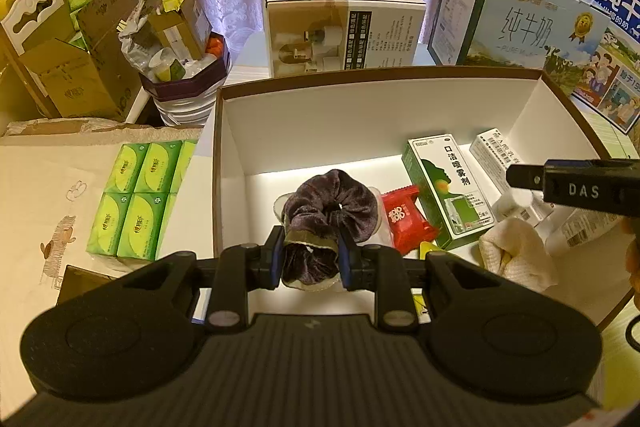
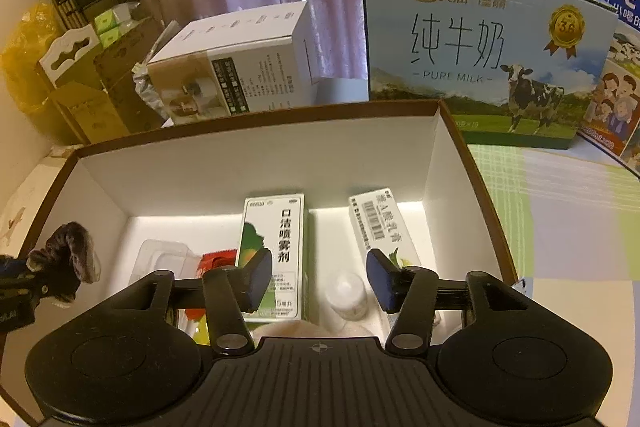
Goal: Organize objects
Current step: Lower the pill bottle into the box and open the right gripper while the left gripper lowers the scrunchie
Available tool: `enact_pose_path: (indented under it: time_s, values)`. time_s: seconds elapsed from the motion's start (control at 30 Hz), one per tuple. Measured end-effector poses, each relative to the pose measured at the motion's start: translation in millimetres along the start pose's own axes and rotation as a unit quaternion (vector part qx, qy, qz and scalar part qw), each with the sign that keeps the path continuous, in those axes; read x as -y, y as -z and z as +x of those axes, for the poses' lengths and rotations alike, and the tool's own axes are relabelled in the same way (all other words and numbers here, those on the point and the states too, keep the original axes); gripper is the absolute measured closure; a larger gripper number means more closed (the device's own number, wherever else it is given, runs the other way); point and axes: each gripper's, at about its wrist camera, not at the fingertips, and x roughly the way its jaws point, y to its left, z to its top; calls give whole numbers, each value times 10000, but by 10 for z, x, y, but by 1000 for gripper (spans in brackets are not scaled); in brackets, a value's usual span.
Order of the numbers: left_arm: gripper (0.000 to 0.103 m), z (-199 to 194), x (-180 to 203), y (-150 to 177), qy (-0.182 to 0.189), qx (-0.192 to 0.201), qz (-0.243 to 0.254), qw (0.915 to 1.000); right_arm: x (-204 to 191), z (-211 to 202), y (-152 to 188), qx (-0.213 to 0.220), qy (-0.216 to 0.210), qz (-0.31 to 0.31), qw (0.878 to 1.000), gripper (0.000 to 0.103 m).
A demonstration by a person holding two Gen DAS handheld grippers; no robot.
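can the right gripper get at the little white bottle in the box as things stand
Probably yes. The right gripper stands open and empty, with the white bottle lying just below the gap between its fingers. The open box has no lid, and nothing covers the bottle. The green spray carton lies close beside it.

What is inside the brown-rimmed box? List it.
In the box: green spray carton, white carton, red packet, white bottle, clear tray, cream cloth. The hand-held grippers hide the near floor.
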Motion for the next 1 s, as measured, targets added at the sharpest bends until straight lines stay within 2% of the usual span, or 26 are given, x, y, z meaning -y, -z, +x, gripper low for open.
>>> enact_pose_path:
  time_s: [0.53,0.87,0.97,1.0]
  values:
    - [80,11,121,3,122,-31,82,9999,24,-96,106,-74,-66,16,9999,49]
    - [78,-29,266,-49,261,93,166,9995,56,-173,160,-98,-61,10,9999,47]
    - [69,-48,300,-66,291,211,184,9992,56,-209,183,-125,-47,-22,9999,46]
    - [61,-54,303,-70,300,232,188,9991,50,-222,191,-137,-49,-38,9999,46]
